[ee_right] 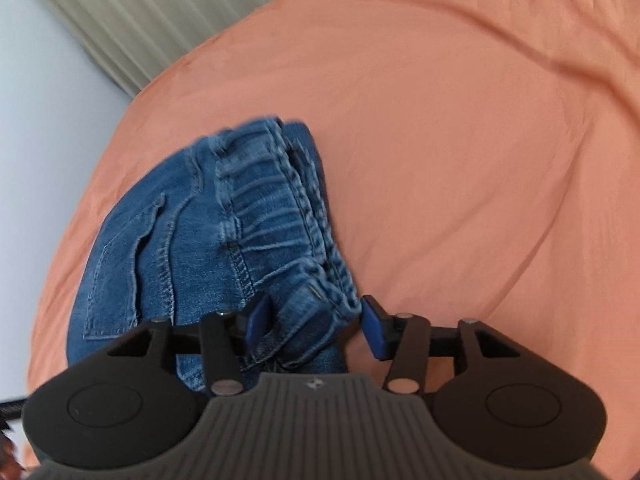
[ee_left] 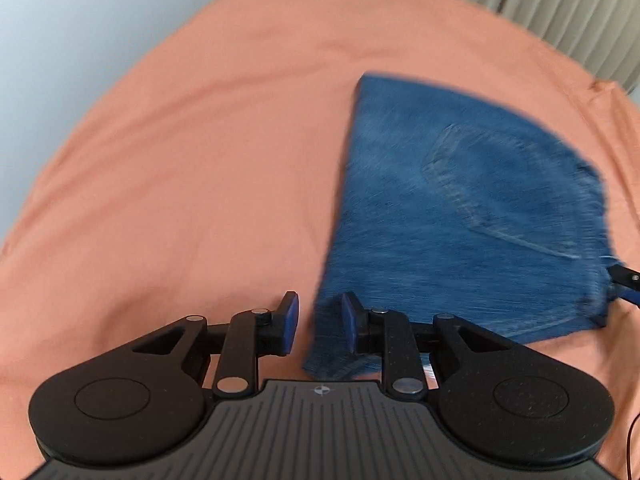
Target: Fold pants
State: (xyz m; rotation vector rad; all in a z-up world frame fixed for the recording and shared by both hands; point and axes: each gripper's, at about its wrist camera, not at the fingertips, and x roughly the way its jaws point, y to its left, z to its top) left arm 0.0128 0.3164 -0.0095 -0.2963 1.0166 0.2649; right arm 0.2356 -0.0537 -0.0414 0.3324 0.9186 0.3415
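Note:
The blue denim pants [ee_left: 460, 208] lie folded into a compact shape on the orange sheet, back pocket facing up. My left gripper [ee_left: 318, 320] hovers over their near left corner. Its jaws stand a little apart and the pads do not press the cloth; the denim edge lies by the right pad. In the right wrist view the elastic waistband [ee_right: 280, 208] of the pants [ee_right: 192, 248] runs toward me. My right gripper [ee_right: 316, 324] is open, with the waistband end bunched loosely between its blue pads. Part of the right gripper [ee_left: 624, 276] shows at the pants' right edge in the left wrist view.
The orange sheet [ee_left: 180, 160] covers the whole surface, with soft wrinkles to the right [ee_right: 520, 80]. Pleated grey-green curtains [ee_left: 560, 8] hang behind it, beside a pale wall [ee_left: 80, 20]. A thin cable [ee_left: 632, 440] runs at the right edge.

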